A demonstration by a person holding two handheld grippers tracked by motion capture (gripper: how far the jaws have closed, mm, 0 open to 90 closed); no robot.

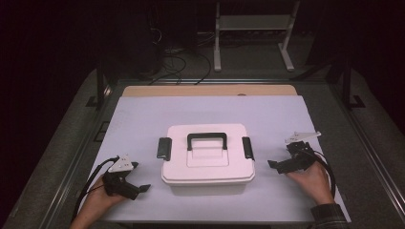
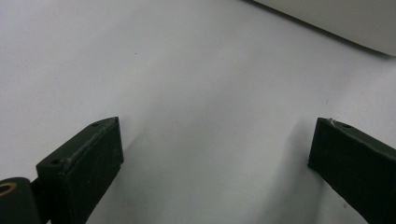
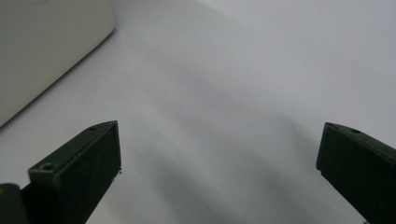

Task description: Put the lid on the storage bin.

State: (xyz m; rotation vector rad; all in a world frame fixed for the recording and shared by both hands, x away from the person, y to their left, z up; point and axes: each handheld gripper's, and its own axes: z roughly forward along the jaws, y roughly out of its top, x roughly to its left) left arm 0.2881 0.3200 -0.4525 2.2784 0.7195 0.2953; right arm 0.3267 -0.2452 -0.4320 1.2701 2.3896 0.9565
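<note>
white box (image 1: 207,160) | lid latched, 2 clips | left gripper (image 1: 143,188), right gripper (image 1: 272,163) flank box, jaws wide, empty, likely poised for clips

What you can't make out

The white box (image 2: 336,21) is cut off by the frame edge in both gripper views; your forearms leave the high view's bottom edge.
</note>
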